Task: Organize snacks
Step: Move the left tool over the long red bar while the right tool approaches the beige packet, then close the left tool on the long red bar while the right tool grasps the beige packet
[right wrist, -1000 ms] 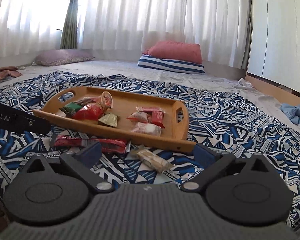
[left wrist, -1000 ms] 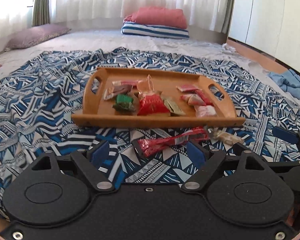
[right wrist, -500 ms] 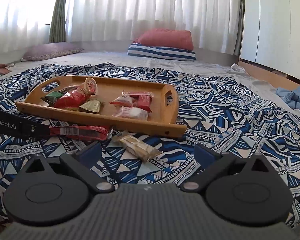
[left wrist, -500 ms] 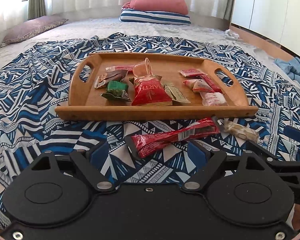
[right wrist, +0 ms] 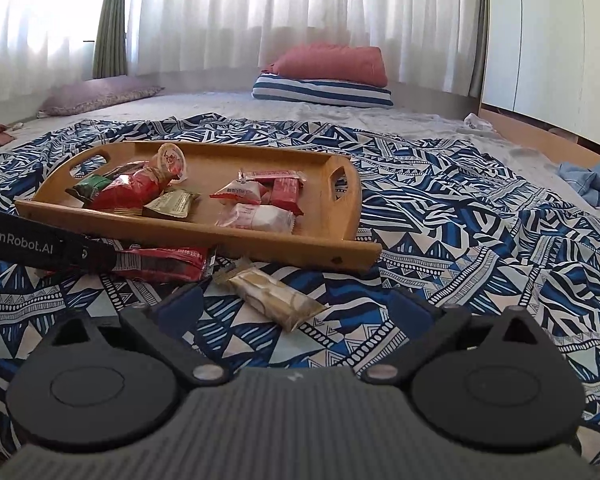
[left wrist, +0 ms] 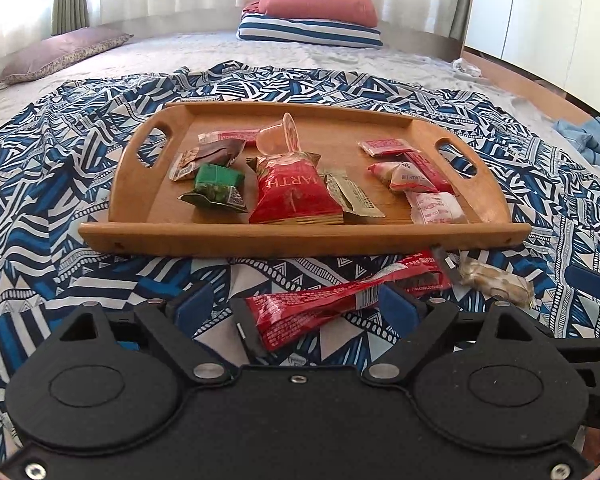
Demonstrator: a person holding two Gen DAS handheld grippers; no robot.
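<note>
**Two grippers angled down at snacks lying off the tray**

The left gripper (left wrist: 296, 308) tilts down toward the patterned blue and white cloth (left wrist: 52, 184), on the near side of the wooden tray (left wrist: 300, 236). Its jaws stand wide and are opening. The long red wrapper (left wrist: 340, 300) lies flat on the cloth between the two blue pads (left wrist: 190, 310), slanting from its near end low in the gap up toward the tray's near right corner. Neither pad presses on it; the right pad overlaps the wrapper's edge in this view, and contact there cannot be told.

The right gripper (right wrist: 296, 312) also points down at a shallower angle, just in front of the tray's near right corner. Its fingers (right wrist: 180, 308) are spread wide with nothing clamped. The tan snack bar (right wrist: 272, 292) lies on the cloth in front of them, its near end reaching into the gap between the pads, apart from both. Its far end lies just beside the tray's near wall and next to the end of the red wrapper.

Inside the tray lie the sorted snacks: a red pouch (left wrist: 292, 188) near the middle, a green packet (left wrist: 216, 186) to its left, and pink and white packets (left wrist: 436, 208) toward the right handle.
</note>
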